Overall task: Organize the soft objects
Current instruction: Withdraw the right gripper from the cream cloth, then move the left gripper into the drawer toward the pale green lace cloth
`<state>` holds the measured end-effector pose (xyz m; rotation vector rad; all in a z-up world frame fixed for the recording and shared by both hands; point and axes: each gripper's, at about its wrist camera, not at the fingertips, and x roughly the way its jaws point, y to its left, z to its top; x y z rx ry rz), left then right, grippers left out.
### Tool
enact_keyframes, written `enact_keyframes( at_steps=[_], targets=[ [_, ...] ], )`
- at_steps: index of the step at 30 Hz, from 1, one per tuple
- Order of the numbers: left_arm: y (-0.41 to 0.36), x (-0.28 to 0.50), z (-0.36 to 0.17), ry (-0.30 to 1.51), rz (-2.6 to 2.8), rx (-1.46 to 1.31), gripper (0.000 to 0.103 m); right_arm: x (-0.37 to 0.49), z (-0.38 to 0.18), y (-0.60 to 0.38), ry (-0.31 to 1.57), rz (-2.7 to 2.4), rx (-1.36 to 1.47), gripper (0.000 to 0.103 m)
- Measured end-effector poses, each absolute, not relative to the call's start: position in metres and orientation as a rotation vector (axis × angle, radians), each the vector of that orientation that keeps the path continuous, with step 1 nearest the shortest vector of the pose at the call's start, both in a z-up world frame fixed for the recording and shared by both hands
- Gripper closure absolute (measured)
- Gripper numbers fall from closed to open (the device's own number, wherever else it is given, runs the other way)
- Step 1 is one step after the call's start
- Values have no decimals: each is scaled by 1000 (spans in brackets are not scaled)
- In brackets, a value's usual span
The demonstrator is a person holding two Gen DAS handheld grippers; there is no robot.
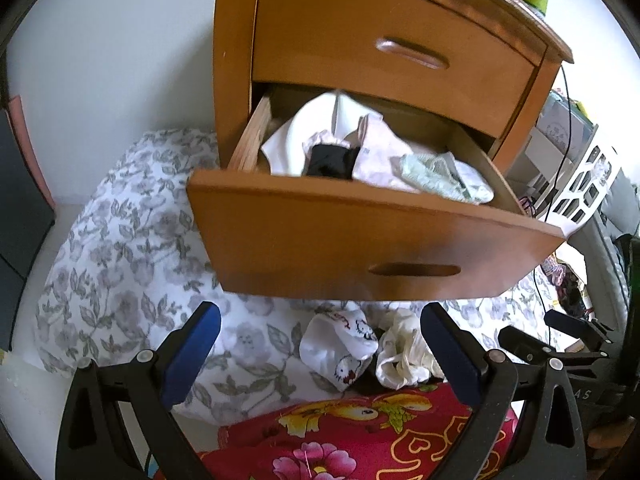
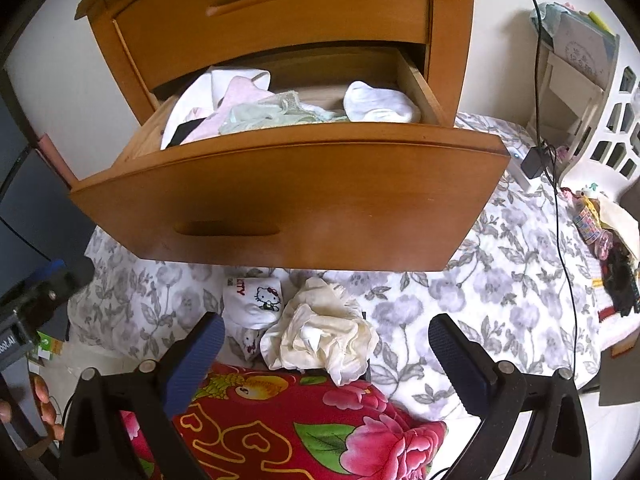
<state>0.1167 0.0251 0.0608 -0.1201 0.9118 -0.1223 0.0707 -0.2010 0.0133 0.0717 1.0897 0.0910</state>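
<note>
- Socks (image 2: pixel 256 300) with a cat print lie on the floral bedding (image 2: pixel 460 292), just beside a crumpled cream cloth (image 2: pixel 320 336); both sit below the open drawer (image 2: pixel 280 200), at the edge of a red quilt (image 2: pixel 288 424)
- Right gripper (image 2: pixel 326 354) has its fingers (image 2: pixel 196 360) spread wide and empty, the cream cloth lying between them but not pinched; left gripper (image 1: pixel 320 354) likewise stands open, holding nothing
- Drawer already holds a white sock bundle (image 2: pixel 380 106) at its right, a green cloth (image 2: pixel 264 116) and pale garments at its left
- Next step, as I judge it: lower over the cream cloth, close on its bunched middle so no loose corner trails; lift clear of the drawer front before moving inward; set it in the free gap at mid-drawer
</note>
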Motion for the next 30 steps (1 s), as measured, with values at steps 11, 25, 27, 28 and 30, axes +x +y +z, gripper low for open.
enact_keyframes(
  at_steps=[11, 25, 27, 28, 30],
  targets=[
    [36, 137, 113, 799, -186, -135, 3, 69, 19, -208, 1073, 92, 73, 0],
    [32, 213, 166, 814, -186, -104, 3, 71, 18, -215, 1071, 83, 93, 0],
    [23, 226, 159, 856, -217, -110, 3, 72, 17, -216, 1074, 84, 94, 0],
    [18, 231, 155, 872, -222, -102, 3, 72, 16, -216, 1074, 84, 94, 0],
    [6, 240, 147, 910, -238, -78, 3, 72, 16, -218, 1072, 79, 92, 0]
  ],
)
